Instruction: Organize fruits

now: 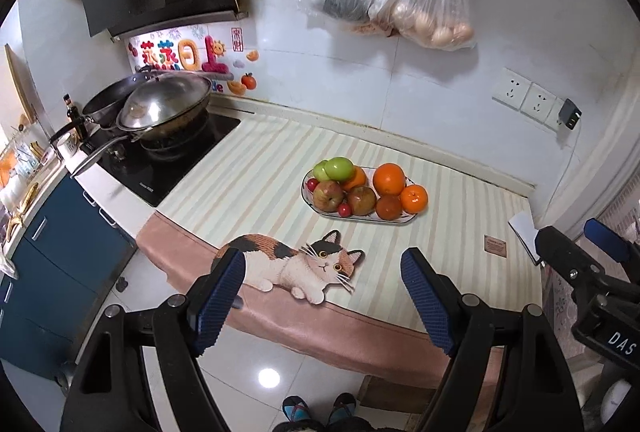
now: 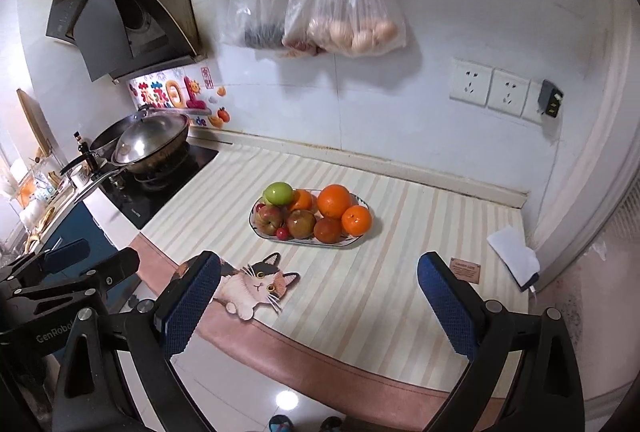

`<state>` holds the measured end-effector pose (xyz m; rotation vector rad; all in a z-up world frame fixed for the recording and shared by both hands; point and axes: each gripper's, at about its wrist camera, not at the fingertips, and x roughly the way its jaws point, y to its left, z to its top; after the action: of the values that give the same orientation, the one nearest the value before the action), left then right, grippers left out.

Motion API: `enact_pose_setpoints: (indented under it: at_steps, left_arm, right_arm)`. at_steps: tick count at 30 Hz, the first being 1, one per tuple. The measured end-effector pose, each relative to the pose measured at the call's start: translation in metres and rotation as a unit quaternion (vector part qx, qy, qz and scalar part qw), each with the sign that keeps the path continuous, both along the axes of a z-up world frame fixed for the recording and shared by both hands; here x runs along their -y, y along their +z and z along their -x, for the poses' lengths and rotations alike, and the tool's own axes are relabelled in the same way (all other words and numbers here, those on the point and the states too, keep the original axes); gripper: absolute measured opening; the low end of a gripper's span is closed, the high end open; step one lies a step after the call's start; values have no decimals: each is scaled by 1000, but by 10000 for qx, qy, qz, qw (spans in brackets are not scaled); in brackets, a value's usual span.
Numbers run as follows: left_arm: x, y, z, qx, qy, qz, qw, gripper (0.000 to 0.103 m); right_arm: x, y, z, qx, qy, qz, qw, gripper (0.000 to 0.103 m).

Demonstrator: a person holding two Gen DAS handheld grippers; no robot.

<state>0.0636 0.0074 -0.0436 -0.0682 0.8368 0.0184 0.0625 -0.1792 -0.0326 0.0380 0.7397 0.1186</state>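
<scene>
All fruit piled on oval plate (image 1: 409, 219), ahead of both tongs; left gripper (image 1: 323, 295) and right gripper (image 2: 319, 303) spread, empty. Looks done.

- The plate (image 1: 404, 219) shows only at its rim; piled fruit covers the rest.
- The dark orange (image 1: 389, 207) sits half behind its neighbours.
- The contents of the grey-filled bag (image 2: 256, 16) are too blurred to name.
- The small label (image 2: 465, 267) on the table (image 2: 400, 272) has print too small to read.
- The person's feet (image 1: 320, 408) are cut off by the bottom edge.
- The right gripper (image 1: 600, 264) is cropped at the left view's edge.
</scene>
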Motion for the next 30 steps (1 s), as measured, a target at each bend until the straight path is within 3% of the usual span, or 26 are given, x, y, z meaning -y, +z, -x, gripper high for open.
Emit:
enact_pose_setpoints:
  at_steps: [10,12,13,23,30]
  left_arm:
    - [-18,16,26,226,-30,-9,9997,80]
    - [-21,16,27,254,5,-36,9997,93]
    - [-22,16,26,255,16,-42,9997,98]
    - [-28,4,4,282,210,-201,9992,99]
    - [-24,-12,-25,83,231,-235,9994,99]
  right_arm:
    - [-1,17,39,79,-224,-99,9997,102]
    - [-1,15,41,48,-252,-120,9996,102]
    - [-2,13,40,19,-255,-117,9996,102]
    - [-9,-6,1,-33,-235,-65,9997,102]
    - [-12,-15,-34,-62,-207,2,9998,102]
